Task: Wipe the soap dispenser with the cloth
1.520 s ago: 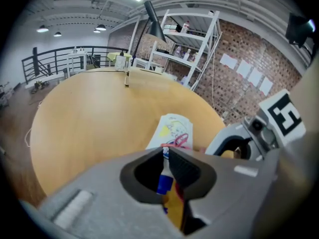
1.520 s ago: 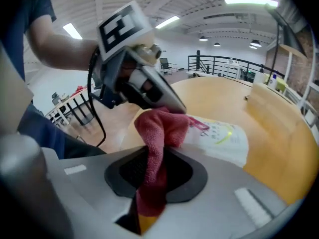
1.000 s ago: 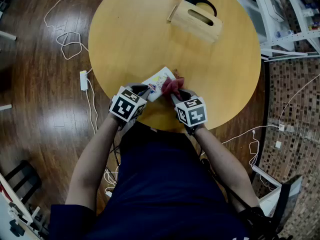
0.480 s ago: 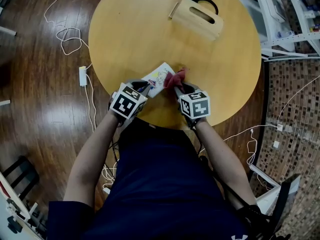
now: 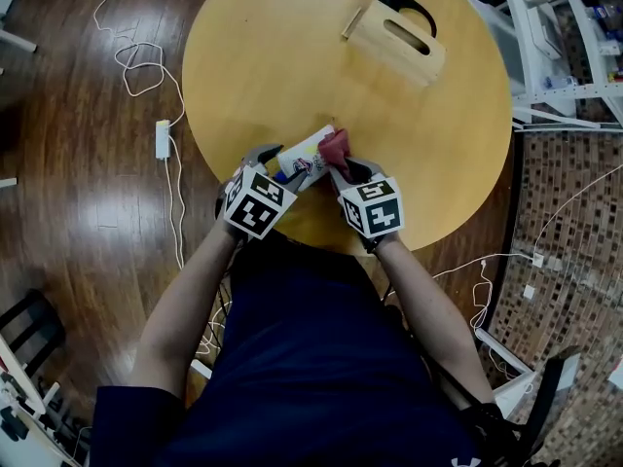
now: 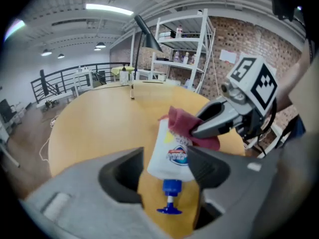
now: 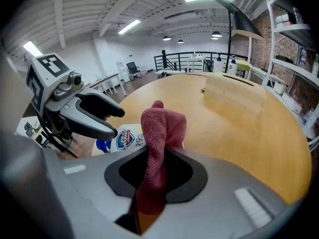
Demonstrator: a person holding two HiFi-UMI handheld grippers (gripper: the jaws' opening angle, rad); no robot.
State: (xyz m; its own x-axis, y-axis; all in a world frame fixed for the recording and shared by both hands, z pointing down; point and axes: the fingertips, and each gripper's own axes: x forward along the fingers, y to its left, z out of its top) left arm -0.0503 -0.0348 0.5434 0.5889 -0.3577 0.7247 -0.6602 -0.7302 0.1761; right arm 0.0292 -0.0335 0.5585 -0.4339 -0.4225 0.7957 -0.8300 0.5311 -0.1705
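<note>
Forearms: the left forearm (image 5: 185, 300) and the right forearm (image 5: 428, 300) are bare; both reach forward from the torso and converge at the near edge of the table (image 5: 253, 76)
Left gripper (image 6: 167, 158): points forward and down, marker cube uppermost; its jaws have just been opening and stand apart with the soap dispenser (image 6: 168, 141) between them; one jaw touches the bottle's side, a narrow gap shows at the other
Soap dispenser: white bottle over the near part of the table; blue pump (image 6: 169, 203) toward the left gripper, base pointing away
Right gripper (image 7: 157, 153): points forward and down, angled inward toward the left gripper; jaws pinch the red cloth (image 7: 163, 123)
Cloth: a bunch protrudes beyond the jaws; it touches the dispenser's far end
Table: round, light wood
Wooden box (image 5: 399, 47): far side of the table; slot in its top; well apart from both grippers
</note>
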